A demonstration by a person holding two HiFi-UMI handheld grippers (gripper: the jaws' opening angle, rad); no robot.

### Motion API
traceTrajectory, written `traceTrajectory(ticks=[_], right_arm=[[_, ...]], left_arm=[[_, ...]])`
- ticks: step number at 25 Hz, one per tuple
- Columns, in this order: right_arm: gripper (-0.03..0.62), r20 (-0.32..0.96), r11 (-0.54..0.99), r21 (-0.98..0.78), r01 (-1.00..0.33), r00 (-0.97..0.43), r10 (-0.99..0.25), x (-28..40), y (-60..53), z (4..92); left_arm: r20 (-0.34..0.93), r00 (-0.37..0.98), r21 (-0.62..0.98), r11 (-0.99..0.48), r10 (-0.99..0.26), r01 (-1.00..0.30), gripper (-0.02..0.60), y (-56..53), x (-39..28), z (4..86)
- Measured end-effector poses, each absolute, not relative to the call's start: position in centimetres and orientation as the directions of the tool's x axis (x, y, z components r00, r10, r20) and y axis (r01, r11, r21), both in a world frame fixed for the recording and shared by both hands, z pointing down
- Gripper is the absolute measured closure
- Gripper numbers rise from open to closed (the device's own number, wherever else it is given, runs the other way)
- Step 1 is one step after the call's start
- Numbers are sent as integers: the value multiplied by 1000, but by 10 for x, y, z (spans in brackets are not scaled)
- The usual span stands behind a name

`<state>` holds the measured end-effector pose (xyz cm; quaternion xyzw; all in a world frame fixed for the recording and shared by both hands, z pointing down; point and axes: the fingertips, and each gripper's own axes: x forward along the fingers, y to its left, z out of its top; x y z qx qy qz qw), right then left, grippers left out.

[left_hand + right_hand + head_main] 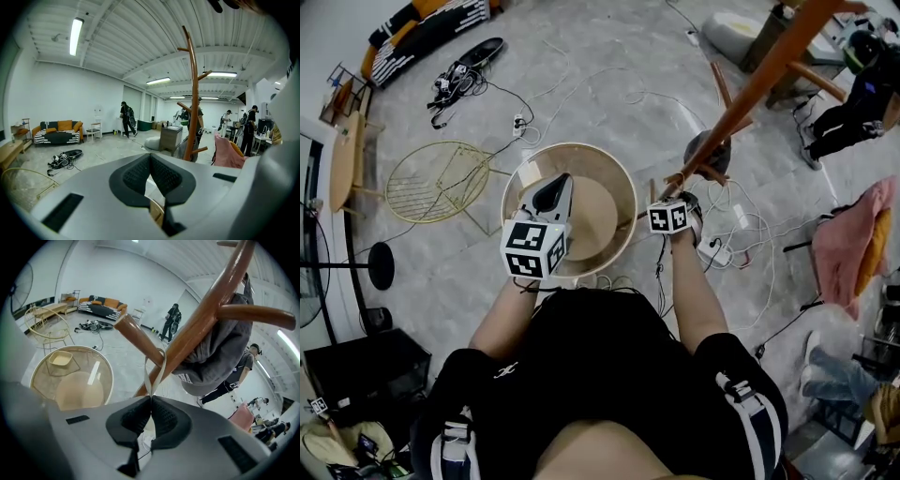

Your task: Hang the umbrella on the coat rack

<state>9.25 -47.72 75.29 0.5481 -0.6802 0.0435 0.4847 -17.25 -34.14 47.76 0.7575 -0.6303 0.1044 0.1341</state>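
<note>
Fingers of the right gripper [151, 399] are pinching a thin white strap loop [153, 373] at a peg [138, 339] of the brown wooden coat rack [199, 317]. Fingers of the left gripper [150, 157] are sitting closed, empty.

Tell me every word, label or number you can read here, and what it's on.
Grey garment on the rack: white capital letters near its edge, cut off and too blurred to read.
Left cube and right cube: black-and-white square patterns only, no words.
Strap pinched in the right claw: blank.
Nothing else readable.
</note>
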Motion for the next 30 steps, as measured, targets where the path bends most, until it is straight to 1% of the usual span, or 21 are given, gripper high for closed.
traceTrajectory(ticks=[4,7,11,14,18,20,23,26,28,30], right_arm=[[574,722,392,429,-814,47,-691,96,-480,766],[570,722,400,383,-832,0,-692,88,-482,770],[576,721,369,376,-850,19,-692,94,-476,774],[576,682,335,342,-878,-13,-732,98,-472,753],[577,570,291,205,-935,-128,-811,100,-461,689],[577,486,282,135,-950,-185,-854,97,-448,648],[577,356,274,79,-958,-230,-906,93,-420,578],[577,208,275,99,-956,-250,-946,93,-392,504],[579,106,251,132,-959,-238,-965,98,-378,460],[579,38,217,139,-966,-213,-976,104,-364,429]], left_arm=[[331,191,61,-181,-924,-982,566,-346,-173,476],[328,193,58,-185,-925,-981,566,-349,-172,474],[320,205,60,-196,-925,-979,566,-351,-168,471],[311,225,68,-214,-923,-974,566,-352,-163,469],[295,274,83,-261,-915,-962,566,-357,-145,468],[286,295,91,-281,-912,-955,566,-357,-137,468],[272,323,104,-306,-906,-946,566,-355,-126,464],[254,365,113,-347,-896,-931,566,-355,-108,460],[232,409,114,-392,-883,-913,566,-360,-91,456],[216,445,116,-430,-869,-895,566,-361,-77,452]])
